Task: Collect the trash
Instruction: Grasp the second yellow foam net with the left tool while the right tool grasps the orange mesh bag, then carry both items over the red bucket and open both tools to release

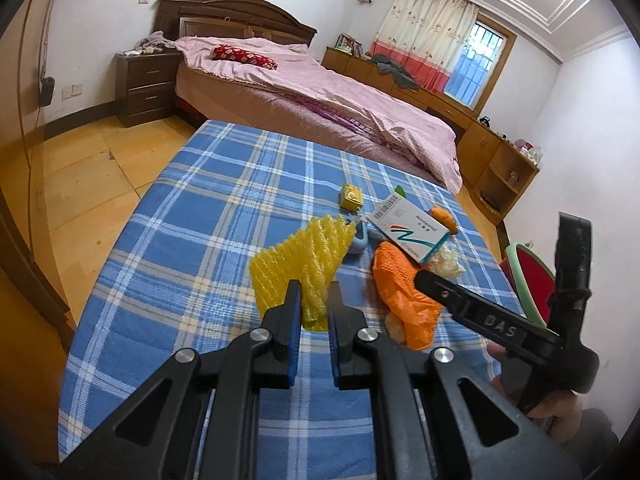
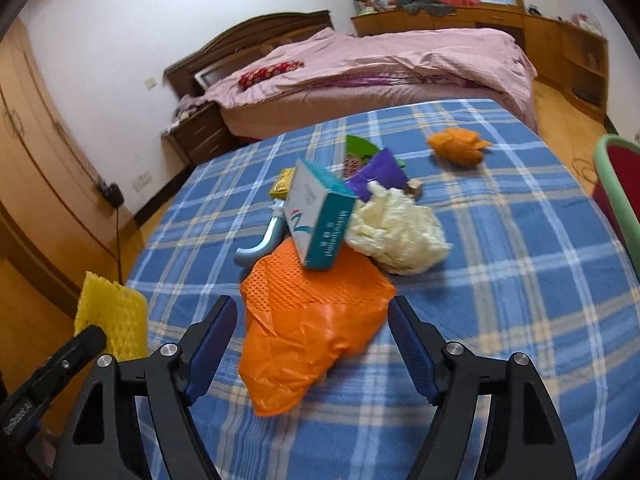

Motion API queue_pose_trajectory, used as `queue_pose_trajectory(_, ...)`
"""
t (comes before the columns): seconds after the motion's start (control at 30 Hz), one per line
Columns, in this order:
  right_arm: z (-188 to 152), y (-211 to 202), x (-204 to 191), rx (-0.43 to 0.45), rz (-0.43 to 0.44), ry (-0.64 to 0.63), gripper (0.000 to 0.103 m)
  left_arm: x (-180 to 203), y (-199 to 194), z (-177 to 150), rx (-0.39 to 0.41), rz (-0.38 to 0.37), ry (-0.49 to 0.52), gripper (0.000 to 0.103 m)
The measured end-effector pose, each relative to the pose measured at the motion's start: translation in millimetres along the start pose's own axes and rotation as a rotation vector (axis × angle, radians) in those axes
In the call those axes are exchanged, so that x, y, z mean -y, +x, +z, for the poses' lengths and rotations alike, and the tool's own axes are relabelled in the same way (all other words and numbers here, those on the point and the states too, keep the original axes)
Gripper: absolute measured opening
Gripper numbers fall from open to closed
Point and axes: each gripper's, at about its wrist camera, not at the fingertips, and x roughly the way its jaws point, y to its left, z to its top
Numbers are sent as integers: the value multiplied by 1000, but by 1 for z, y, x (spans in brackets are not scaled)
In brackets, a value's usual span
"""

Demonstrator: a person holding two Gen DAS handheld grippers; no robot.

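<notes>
My left gripper is shut on a yellow foam net sleeve and holds it above the blue plaid tablecloth; the sleeve also shows in the right wrist view. My right gripper is open, its jaws standing on either side of an orange plastic bag, also seen in the left wrist view. A white and teal carton leans on the bag, beside a crumpled cream wrapper and a light blue plastic piece.
Further back on the table lie a small yellow box, a purple and green packet and an orange peel. A red chair stands at the table's right. A pink bed lies beyond.
</notes>
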Motion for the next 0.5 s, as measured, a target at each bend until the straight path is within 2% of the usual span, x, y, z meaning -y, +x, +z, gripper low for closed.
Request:
queue_pose_trajectory(0.13, 0, 15, -7, -40, -22, -22, 78, -5, 0, -1, 7, 3, -10, 11)
queue_pose_trajectory(0.2, 0, 21, -6, -67, -2, -1, 57, -6, 1, -1, 7, 1, -15, 11)
queue_pose_trajectory(0.23, 0, 22, -6, -76, -2, -2, 37, -6, 1, -1, 6, 0, -14, 11)
queue_pose_trajectory(0.3, -1, 22, -8, -77, -18, -22, 28, -6, 1, -2, 4, -2, -12, 11)
queue_pose_trajectory(0.37, -3, 16, -8, -59, -5, -23, 12, -4, 0, -2, 4, -7, -11, 11)
queue_pose_trajectory(0.5, -5, -9, -13, 4, 36, -61, 8, 1, -4, -2, 11, -17, -2, 11)
